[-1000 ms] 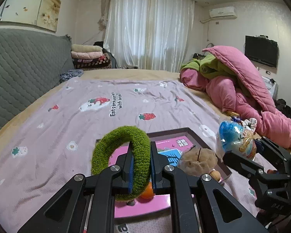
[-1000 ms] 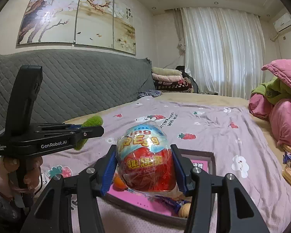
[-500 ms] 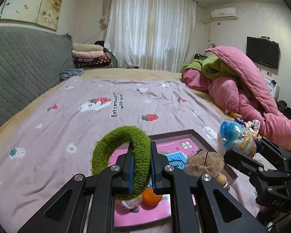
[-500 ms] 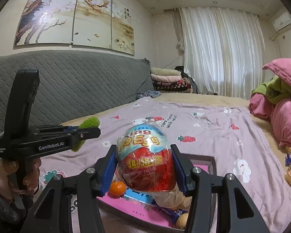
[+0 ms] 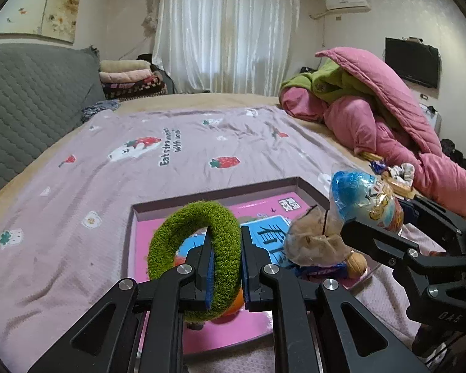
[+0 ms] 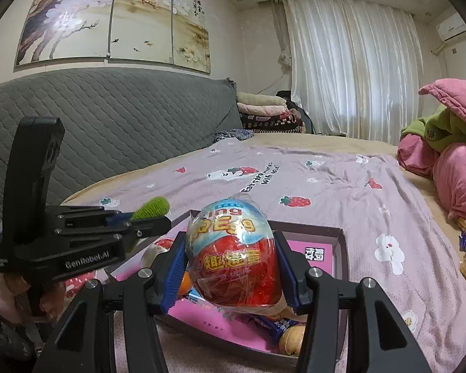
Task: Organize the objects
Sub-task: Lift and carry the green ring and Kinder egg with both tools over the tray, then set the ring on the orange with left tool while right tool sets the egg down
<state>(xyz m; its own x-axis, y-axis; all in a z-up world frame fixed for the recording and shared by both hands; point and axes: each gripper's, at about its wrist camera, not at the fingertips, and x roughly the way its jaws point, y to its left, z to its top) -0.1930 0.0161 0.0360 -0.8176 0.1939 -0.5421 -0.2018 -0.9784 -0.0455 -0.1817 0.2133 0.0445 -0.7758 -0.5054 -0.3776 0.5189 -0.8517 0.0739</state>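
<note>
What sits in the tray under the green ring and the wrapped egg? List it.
Below the green ring in the left tongs lies an orange fruit. Below the wrapped egg in the right tongs lie a bagged tan item, a walnut and a blue wrapper, crowding the tray.

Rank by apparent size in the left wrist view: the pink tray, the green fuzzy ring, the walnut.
1. Pink tray, largest.
2. Green fuzzy ring, though it sits close to the camera in the left claw, so its look is inflated.
3. Walnut, smallest.
</note>
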